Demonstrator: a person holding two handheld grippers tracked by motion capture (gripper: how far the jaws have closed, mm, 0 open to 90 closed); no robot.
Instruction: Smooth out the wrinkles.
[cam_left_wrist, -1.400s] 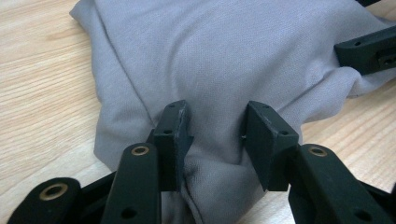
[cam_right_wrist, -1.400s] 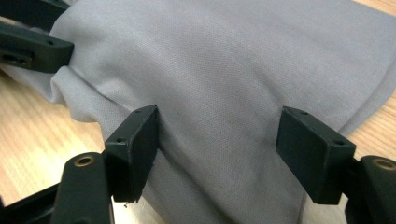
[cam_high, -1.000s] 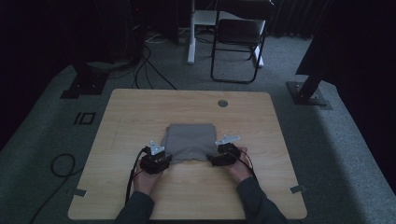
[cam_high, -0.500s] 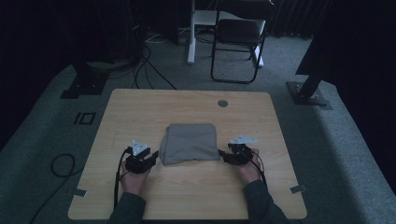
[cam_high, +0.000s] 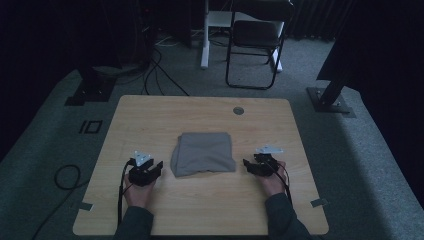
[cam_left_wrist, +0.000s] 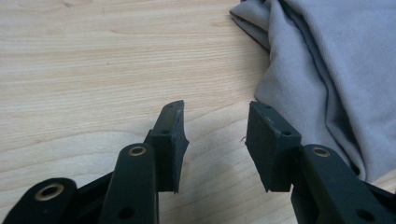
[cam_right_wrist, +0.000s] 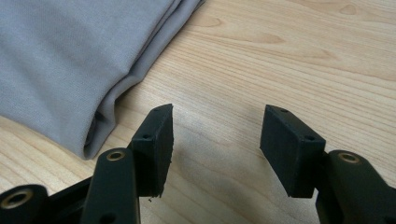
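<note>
A grey folded cloth (cam_high: 202, 152) lies flat in the middle of the wooden table (cam_high: 150, 115). My left gripper (cam_high: 157, 167) rests on the table to the left of the cloth's near corner, jaws open and nothing between them. In the left gripper view the gripper (cam_left_wrist: 215, 109) points at bare wood, with the cloth (cam_left_wrist: 327, 56) to its right. My right gripper (cam_high: 247, 164) sits to the right of the cloth, apart from it. Its jaws have just been closing a little, but they stand open over bare wood (cam_right_wrist: 219, 112), the cloth's folded edge (cam_right_wrist: 70, 56) to their left.
A round grommet (cam_high: 238, 110) sits in the table's far side. A black chair (cam_high: 255, 35) stands beyond the table. Cables (cam_high: 160, 75) run over the carpet, and stand bases (cam_high: 330, 100) flank the far corners.
Both grippers have drawn sideways away from the cloth's near corners, left one leftward and right one rightward. The cloth lies still.
</note>
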